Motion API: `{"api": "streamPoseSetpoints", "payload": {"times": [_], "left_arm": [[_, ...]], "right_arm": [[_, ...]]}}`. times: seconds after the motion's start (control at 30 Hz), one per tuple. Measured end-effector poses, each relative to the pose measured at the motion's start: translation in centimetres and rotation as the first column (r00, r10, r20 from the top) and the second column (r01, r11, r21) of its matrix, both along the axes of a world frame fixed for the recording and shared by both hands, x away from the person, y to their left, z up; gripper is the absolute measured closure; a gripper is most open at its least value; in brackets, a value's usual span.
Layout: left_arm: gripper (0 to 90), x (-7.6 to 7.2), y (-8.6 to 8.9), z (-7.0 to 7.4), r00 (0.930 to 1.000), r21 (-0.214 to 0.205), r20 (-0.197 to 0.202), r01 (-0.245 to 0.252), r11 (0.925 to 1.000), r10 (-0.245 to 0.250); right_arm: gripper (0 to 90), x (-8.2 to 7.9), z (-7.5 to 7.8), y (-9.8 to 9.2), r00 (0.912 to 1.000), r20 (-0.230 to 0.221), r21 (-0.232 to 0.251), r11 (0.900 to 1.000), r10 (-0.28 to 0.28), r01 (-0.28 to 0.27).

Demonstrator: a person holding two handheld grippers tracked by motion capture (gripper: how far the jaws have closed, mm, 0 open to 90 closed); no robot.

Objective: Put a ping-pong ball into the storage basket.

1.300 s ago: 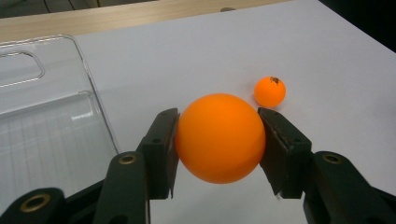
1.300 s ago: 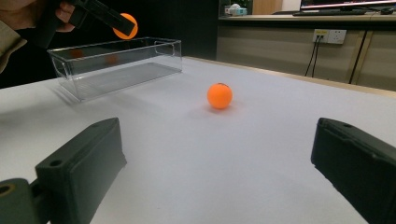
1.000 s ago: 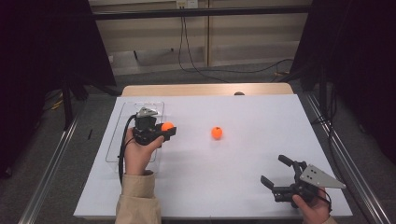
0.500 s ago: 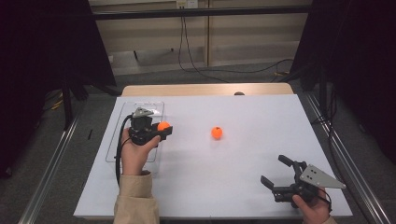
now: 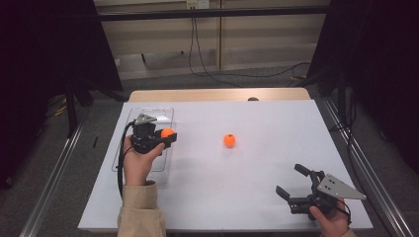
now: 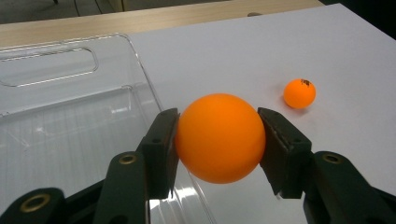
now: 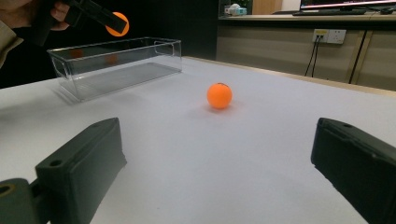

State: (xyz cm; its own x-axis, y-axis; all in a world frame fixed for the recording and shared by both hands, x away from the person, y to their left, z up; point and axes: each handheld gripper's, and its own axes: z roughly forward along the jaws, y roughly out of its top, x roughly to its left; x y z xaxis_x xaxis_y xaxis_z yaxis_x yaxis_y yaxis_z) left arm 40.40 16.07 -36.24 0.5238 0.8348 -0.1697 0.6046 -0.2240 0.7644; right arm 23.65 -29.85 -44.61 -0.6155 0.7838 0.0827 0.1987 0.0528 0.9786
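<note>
L gripper (image 5: pixel 167 138) jaws clamped on orange ping-pong ball (image 6: pixel 219 137), held above near edge of clear plastic bin (image 6: pixel 70 116). 2nd ball (image 5: pixel 229 140) loose on white table (image 5: pixel 257 197), mid. R gripper (image 5: pixel 295 183) jaws wide apart, idle, well off. Balls prob v. light, rigid, smooth, roll easily; pinch across widest part, gentle squeeze.

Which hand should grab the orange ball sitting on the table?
Probably the right. The right gripper is open with nothing in it and points at the loose orange ball. The left gripper already holds another orange ball at the clear plastic box.
</note>
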Motion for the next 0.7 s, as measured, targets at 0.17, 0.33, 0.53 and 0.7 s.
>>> {"api": "streamPoseSetpoints", "payload": {"times": [0.17,0.33,0.53,0.7], "left_arm": [[50.9,0.0,0.3,0.0,0.9999,0.004,0.006,-0.01,0.9999,0.01],[50.9,0.0,0.4,0.0,0.9999,0.001,0.01,-0.013,0.9999,0.013],[50.9,-0.1,0.8,0.0,0.9996,0.004,0.01,-0.025,0.9997,0.025],[50.8,0.0,1.2,-0.1,0.9997,0.005,0.01,-0.024,0.9997,0.024]], "right_arm": [[1.9,0.0,0.0,0.0,1.0,-0.001,0.002,1.0,-0.001,0.001],[1.9,0.0,0.0,0.0,1.0,0.0,0.0,1.0,0.0,0.0],[1.9,0.0,0.0,0.0,1.0,0.0,0.0,1.0,0.0,0.0],[1.9,0.0,0.0,0.0,1.0,0.0,0.0,1.0,0.0,0.0]]}}
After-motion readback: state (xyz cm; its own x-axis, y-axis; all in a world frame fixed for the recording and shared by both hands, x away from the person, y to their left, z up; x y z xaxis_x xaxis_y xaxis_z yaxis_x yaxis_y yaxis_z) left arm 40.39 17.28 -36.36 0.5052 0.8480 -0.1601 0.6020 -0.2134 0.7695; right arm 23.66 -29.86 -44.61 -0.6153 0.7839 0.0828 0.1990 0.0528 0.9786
